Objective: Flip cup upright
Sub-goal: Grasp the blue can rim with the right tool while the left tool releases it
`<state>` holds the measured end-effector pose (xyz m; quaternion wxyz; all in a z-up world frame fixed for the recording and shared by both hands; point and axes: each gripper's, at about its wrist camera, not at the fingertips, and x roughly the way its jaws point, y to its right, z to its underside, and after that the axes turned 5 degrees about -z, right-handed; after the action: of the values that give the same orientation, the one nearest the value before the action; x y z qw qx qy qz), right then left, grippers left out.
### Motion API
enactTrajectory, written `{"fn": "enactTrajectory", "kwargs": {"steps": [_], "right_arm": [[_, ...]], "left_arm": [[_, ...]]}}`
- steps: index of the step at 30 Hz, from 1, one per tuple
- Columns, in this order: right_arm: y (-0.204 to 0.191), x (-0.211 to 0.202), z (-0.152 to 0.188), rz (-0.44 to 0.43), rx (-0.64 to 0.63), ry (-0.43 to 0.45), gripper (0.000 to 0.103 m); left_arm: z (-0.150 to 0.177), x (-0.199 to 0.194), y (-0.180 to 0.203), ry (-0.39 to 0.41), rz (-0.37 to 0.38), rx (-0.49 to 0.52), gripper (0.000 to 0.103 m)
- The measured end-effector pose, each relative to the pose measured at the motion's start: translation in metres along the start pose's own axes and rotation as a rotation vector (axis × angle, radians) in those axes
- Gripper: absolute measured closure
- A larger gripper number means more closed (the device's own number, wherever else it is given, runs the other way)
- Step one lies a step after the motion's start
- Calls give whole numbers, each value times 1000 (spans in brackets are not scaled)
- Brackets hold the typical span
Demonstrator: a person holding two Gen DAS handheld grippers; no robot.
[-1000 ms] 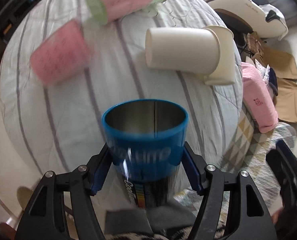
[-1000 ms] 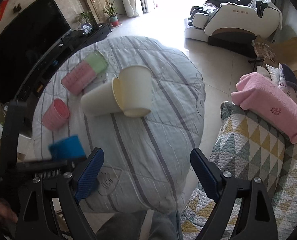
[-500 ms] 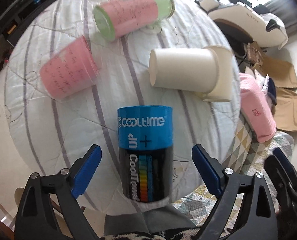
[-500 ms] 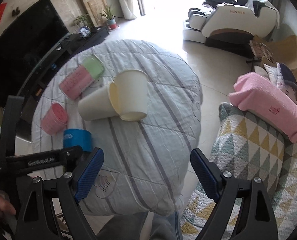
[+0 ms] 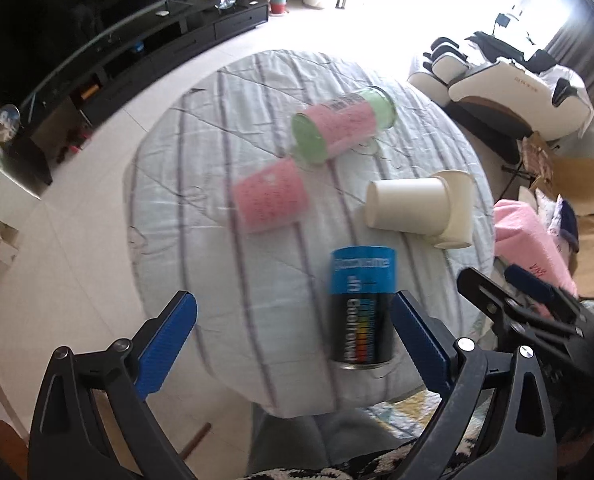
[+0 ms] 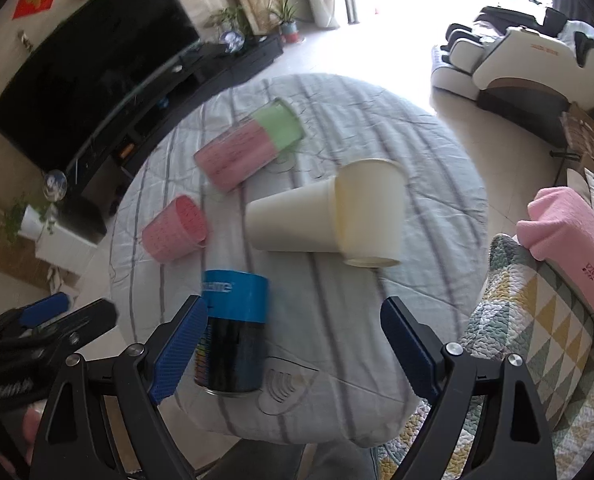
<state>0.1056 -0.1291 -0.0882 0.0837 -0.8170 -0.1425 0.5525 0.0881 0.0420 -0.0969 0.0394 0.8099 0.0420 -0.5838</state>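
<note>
Claws hung wide open over the round tabletop (image 5: 185,208) with its striped quilted cover, neither one gripping anything. The left claw (image 5: 293,340) had its blue pads spread apart, with the blue-and-black cup (image 5: 361,308) standing on the cover near the closest edge, just inside the right-hand pad and apparently clear of it. In the right wrist view the right claw (image 6: 293,348) was equally spread, the same cup (image 6: 233,332) standing just beside its left pad. Farther back lay a pink cup (image 6: 175,228), a pink-and-green cup (image 6: 249,148) and two cream paper cups (image 6: 329,216) on their sides.
</note>
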Motion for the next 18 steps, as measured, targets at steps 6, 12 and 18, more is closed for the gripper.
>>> {"fn": "enactTrajectory", "kwargs": {"steps": [6, 12, 18], "right_arm": [[-25, 38, -8, -13, 15, -86, 14], [-30, 91, -8, 18, 116, -196, 14], [-27, 133, -7, 16, 211, -283, 14]], "left_arm": [[1, 6, -18, -24, 5, 53, 4], [5, 23, -42, -88, 30, 47, 4], [7, 45, -64, -156, 42, 11, 4]]}}
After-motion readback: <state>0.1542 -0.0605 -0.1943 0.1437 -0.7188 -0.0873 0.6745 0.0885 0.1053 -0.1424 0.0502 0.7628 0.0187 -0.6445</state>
